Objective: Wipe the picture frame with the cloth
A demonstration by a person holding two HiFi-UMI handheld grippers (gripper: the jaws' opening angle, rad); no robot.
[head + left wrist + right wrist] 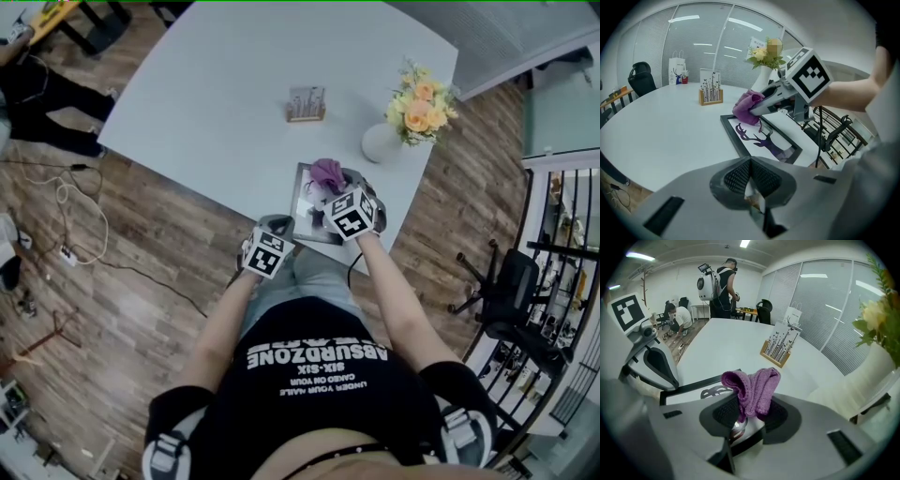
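1. Your right gripper has its jaws clamped on the purple cloth.
2. The cloth sits on the picture frame, which lies flat directly beneath that gripper.
3. Your left gripper has its jaws together with nothing between them; the frame lies ahead and to its right.

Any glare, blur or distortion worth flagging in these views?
Head view: wide-angle bending of the table edge, even light, no glare. Left gripper view: dark vignetted corners, light streaks across the glass wall. Right gripper view: cloth sharp, flowers soft and stretched.
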